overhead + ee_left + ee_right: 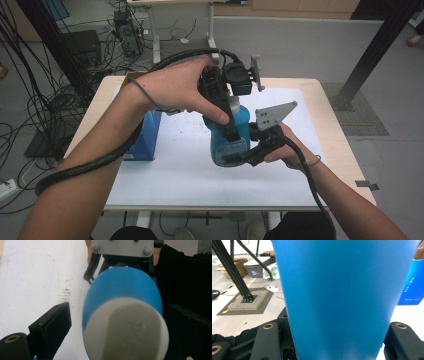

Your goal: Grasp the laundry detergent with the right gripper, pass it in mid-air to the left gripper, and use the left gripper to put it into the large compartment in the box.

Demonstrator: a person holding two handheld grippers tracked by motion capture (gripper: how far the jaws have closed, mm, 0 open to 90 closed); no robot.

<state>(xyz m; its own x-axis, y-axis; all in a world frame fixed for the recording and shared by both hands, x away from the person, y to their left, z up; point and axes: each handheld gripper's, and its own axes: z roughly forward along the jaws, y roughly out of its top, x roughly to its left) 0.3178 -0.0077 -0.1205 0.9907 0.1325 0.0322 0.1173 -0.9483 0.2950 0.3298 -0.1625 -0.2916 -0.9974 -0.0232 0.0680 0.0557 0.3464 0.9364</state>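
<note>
A blue bottle (239, 120) with a white cap (125, 332) stands upright over the white mat (175, 170). My right gripper (235, 156) comes in level from the right and is shut on the bottle's lower body (344, 295), one jaw on each side. My left gripper (234, 127) reaches down from above over the bottle's top. In the left gripper view its jaws straddle the cap, and the left jaw stands clearly apart from it, so this gripper (120, 332) is open. The right gripper's grey plate (122, 247) shows beyond the bottle.
A blue box (147, 137) stands on the mat to the left of the bottle, also seen as the blue box (412, 282). The wooden table (340, 135) borders the mat. Cables (35, 115) cover the floor at left, and a black frame post (370, 55) rises at right.
</note>
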